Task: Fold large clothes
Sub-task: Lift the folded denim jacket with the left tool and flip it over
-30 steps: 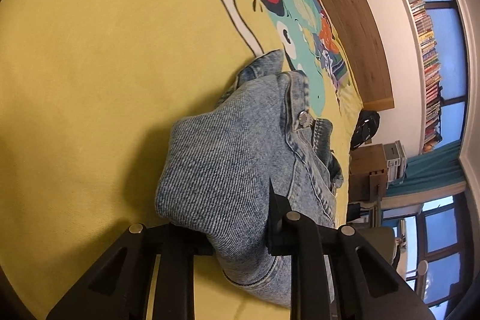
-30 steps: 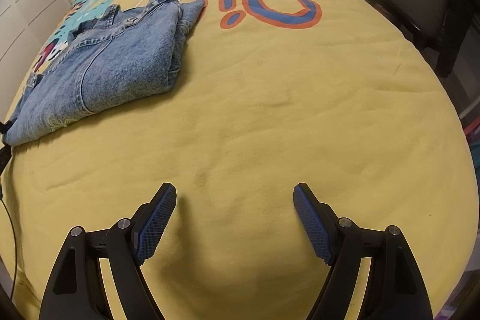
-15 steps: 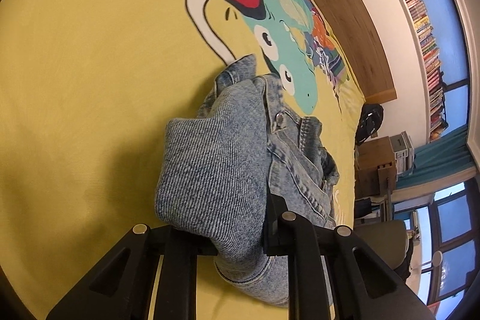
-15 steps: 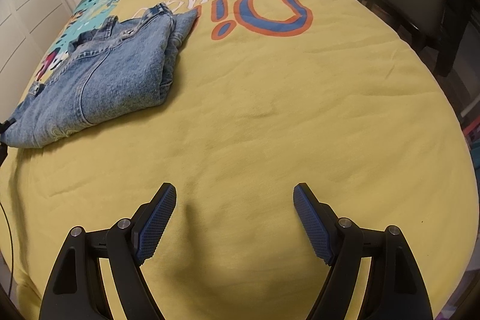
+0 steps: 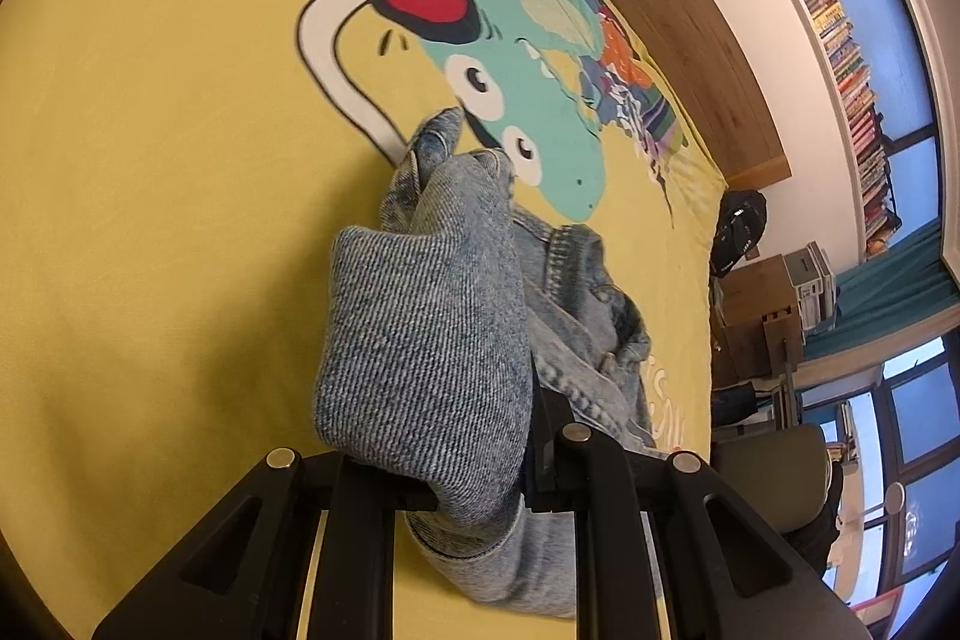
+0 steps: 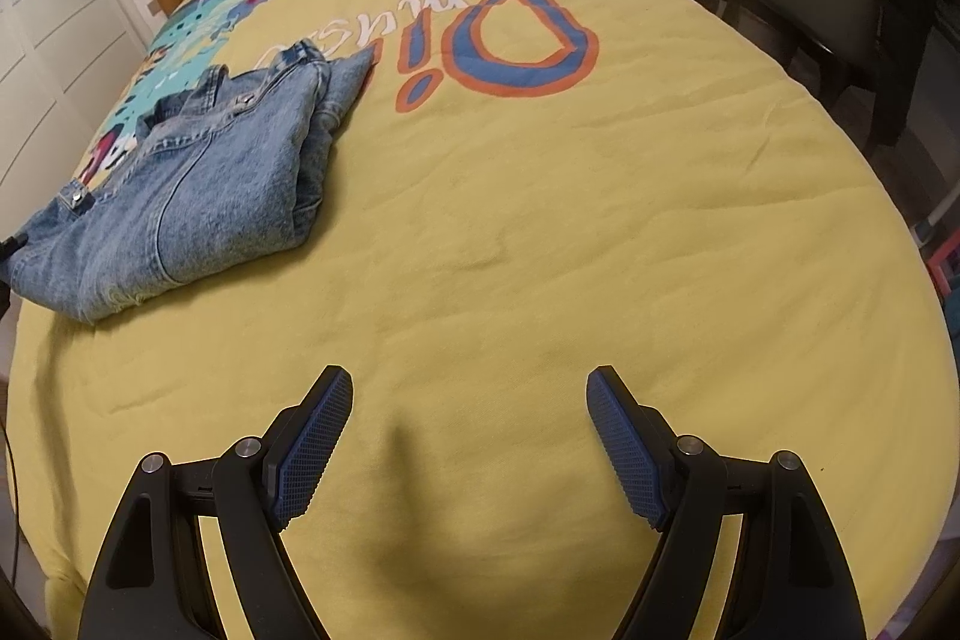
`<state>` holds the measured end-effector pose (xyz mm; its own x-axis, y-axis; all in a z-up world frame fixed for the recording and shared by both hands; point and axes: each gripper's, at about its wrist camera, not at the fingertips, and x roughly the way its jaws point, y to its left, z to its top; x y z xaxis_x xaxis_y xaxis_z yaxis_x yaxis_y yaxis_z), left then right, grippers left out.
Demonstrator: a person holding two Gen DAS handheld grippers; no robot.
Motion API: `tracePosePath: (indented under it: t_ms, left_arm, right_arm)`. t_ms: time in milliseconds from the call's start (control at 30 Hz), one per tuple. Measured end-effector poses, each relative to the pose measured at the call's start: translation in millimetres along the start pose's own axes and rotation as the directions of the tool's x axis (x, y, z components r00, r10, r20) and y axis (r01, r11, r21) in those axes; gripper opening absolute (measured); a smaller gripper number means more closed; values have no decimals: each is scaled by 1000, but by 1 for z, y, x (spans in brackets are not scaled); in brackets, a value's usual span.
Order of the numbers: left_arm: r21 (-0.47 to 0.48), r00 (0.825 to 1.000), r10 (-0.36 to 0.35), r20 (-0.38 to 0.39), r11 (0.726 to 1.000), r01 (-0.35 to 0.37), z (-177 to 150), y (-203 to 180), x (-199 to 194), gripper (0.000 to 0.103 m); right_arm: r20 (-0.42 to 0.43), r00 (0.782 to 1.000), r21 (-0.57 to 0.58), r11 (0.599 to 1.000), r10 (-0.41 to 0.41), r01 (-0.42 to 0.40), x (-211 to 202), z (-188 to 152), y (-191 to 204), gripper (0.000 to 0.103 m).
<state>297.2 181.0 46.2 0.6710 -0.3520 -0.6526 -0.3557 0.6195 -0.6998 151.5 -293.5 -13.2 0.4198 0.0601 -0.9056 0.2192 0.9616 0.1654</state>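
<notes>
- Lifted since a second ago, the jeans' (image 5: 432,340) near end now hangs higher off the yellow bed (image 5: 150,160) — more of the dinosaur print (image 5: 528,100) shows.
- Left claw (image 5: 480,484) is clamped on that denim fold; the rest lies half-folded on the bed.
- Right claw (image 6: 468,436) hovers wide apart, empty.
- Risk: thick denim slipping from a one-sided pinch — the fold would land crooked.
</notes>
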Motion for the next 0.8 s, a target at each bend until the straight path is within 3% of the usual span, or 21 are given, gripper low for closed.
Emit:
tracePosePath:
  t_ms: [433,800]
  left_arm:
    - [58,995,-100,-29,993,101,-20,-71,10,13]
    - [170,965,-202,-165,958,230,-72,-163,50,13]
  right_arm:
    - [17,999,52,998,30,-31,-7,-1,-29,82]
    - [38,999,101,994,35,-39,-16,-7,-57,82]
